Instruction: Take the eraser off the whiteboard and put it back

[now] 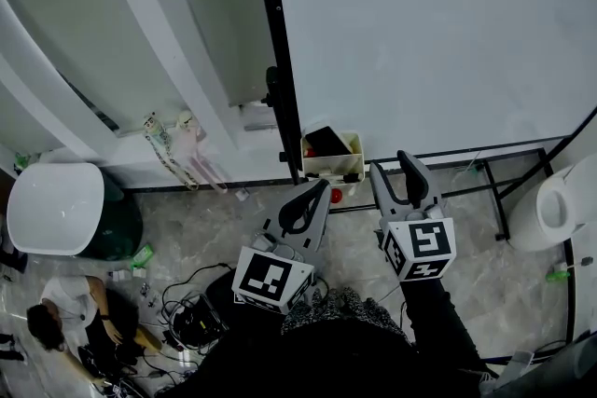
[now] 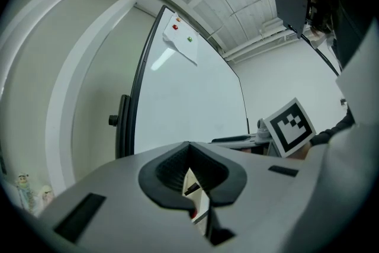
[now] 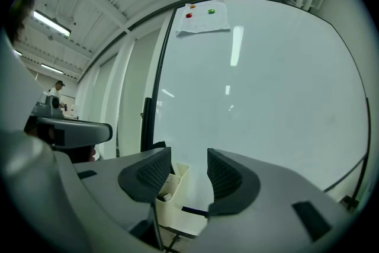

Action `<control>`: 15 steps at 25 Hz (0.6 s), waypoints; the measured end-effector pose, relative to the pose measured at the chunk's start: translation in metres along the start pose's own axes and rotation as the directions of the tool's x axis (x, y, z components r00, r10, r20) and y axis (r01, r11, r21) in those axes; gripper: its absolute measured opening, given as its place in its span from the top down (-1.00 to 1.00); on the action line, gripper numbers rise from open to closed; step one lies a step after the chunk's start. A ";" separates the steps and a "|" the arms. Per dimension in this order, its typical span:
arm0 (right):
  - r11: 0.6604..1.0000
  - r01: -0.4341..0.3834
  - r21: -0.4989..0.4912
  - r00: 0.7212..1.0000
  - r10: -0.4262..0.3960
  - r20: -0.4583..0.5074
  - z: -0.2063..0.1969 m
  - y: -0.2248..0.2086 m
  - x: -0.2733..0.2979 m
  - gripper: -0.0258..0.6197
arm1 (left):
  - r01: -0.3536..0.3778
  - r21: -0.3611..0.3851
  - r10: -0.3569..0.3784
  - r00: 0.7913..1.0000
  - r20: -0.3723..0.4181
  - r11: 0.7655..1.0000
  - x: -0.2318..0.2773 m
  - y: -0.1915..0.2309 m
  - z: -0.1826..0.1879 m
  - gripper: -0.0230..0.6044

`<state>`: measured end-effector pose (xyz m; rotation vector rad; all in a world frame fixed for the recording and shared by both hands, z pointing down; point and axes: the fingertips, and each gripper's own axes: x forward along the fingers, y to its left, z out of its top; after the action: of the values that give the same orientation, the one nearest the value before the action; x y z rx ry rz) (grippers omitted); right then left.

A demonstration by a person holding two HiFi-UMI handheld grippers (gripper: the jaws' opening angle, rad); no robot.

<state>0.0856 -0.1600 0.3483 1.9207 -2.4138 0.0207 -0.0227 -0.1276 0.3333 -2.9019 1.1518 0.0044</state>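
Note:
The black eraser (image 1: 326, 141) lies tilted in a cream holder box (image 1: 347, 165) fixed at the lower left corner of the whiteboard (image 1: 420, 33). My left gripper (image 1: 320, 189) hangs just below the box, with its jaws shut on nothing. In the left gripper view its pads (image 2: 177, 166) meet, and only a sliver of the box (image 2: 201, 204) shows behind them. My right gripper (image 1: 392, 165) is to the right of the box, in front of the board's lower edge, open and empty. In the right gripper view the gap (image 3: 188, 172) frames the whiteboard (image 3: 260, 80), with the box (image 3: 172, 183) low on the left.
The board's black frame (image 1: 275, 61) runs up beside a white wall. A sheet of paper (image 3: 204, 18) is pinned with magnets high on the board. Stand legs (image 1: 494, 191), cables (image 1: 187, 312), a white round seat (image 1: 51, 205) and a crouching person (image 1: 70, 317) occupy the floor.

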 end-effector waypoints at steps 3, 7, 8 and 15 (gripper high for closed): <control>1.000 0.003 -0.005 1.000 -0.003 0.014 0.003 0.002 -0.008 0.42 | 0.001 0.001 -0.001 1.000 0.001 1.000 -0.002 0.000 0.000 0.92; 1.000 0.006 -0.030 1.000 -0.005 0.028 0.005 0.002 -0.014 0.56 | -0.001 -0.001 0.001 1.000 0.000 1.000 -0.001 0.001 -0.001 0.92; 0.999 0.009 -0.031 1.000 -0.009 0.027 0.005 0.001 -0.015 0.57 | -0.001 -0.003 0.001 1.000 0.000 1.000 -0.001 0.001 -0.001 0.92; 0.999 0.045 -0.028 0.998 -0.043 0.044 0.005 -0.007 -0.020 0.82 | 0.002 -0.010 -0.002 1.000 -0.001 1.000 0.000 0.001 -0.003 0.92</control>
<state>0.0968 -0.1419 0.3424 1.9815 -2.3840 -0.0586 -0.0234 -0.1282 0.3366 -2.9121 1.1515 0.0091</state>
